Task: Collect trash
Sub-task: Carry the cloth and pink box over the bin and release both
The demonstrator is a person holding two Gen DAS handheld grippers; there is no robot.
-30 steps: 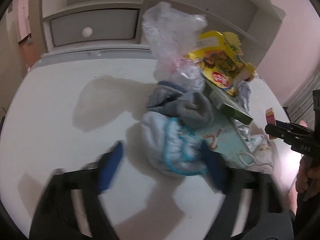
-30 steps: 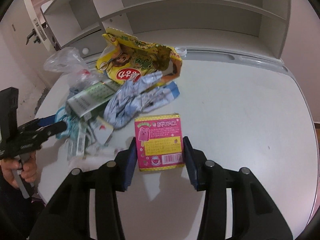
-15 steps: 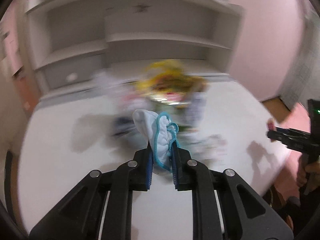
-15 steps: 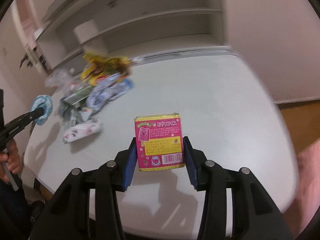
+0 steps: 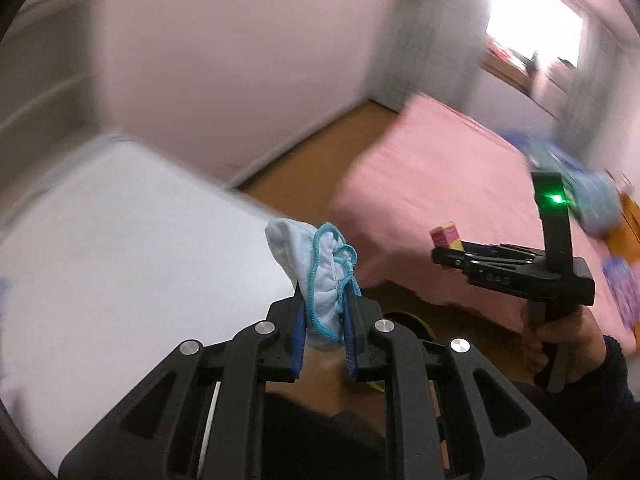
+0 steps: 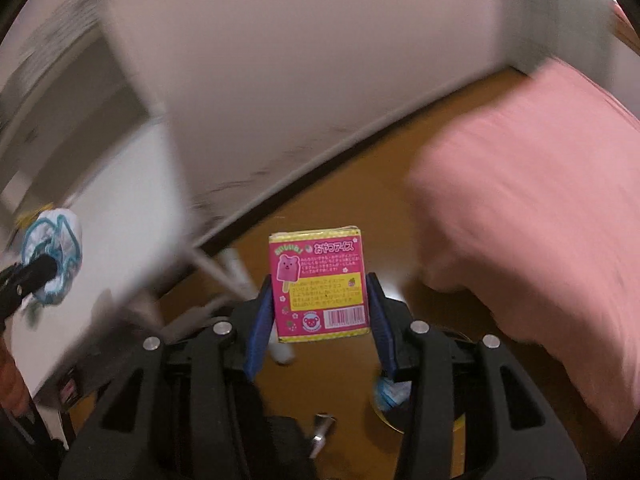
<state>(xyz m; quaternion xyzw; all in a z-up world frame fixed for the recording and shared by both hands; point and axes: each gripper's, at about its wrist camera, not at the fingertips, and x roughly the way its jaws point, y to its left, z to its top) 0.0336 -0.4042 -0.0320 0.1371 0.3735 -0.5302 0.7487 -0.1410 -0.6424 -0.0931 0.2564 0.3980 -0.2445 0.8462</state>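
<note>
Left gripper [image 5: 324, 324]: closed on a bundle of pale blue cloth [image 5: 316, 280], which is pinched low between the blue pads at the centre of the left wrist view; most of the bundle stands above the fingertips.
Right gripper [image 6: 320, 300]: clamped on a pink snack box [image 6: 320, 284], held by its two side faces at the centre of the right wrist view, printed face toward the camera.
Cloth handling: judged soft, light and compressible; a bunched fold or the turquoise stitched edge is best taken, since a loose layer could slip out.
Box handling: judged light, thin cardboard, probably empty; it is stiff along its edges but easily crushed, so modest pressure across the narrow sides is advised.
Surroundings: the white table [image 5: 132, 248] is seen at the left of both views, a pink bed cover [image 6: 540, 200] at the right, wooden floor [image 6: 360, 192] between them.
Drop point: a round yellow-rimmed object [image 6: 396, 420], possibly a bin, is partly hidden at the bottom of the right wrist view; this cannot be confirmed.
</note>
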